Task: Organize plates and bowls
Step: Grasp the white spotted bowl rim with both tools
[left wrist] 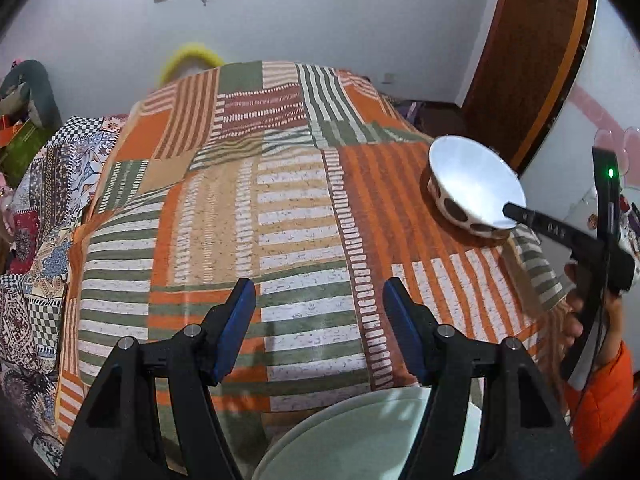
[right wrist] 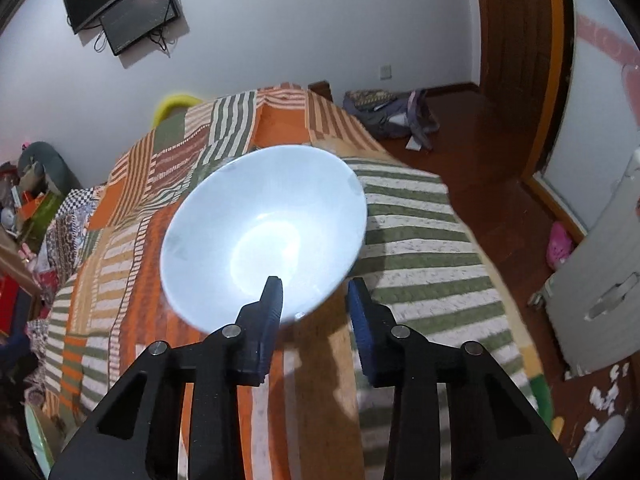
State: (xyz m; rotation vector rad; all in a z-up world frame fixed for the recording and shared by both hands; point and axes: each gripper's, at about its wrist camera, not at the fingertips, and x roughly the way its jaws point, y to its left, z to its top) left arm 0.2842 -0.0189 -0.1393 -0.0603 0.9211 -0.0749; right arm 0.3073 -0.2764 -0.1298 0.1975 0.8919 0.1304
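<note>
Straddling the bowl (right wrist: 264,232) rim, right tongs (right wrist: 316,300) parted, left tongs (left wrist: 320,312) parted

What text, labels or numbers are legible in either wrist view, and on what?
None reads with certainty.
Right gripper, seen from the left wrist: embossed marks on the finger, roughly "OAS", too faint to confirm.
Wall screen: dark, no readable characters.
Boxes at the left edge: print too small and blurred.
Bowl, plate, tablecloth: patterns only, no text.
</note>
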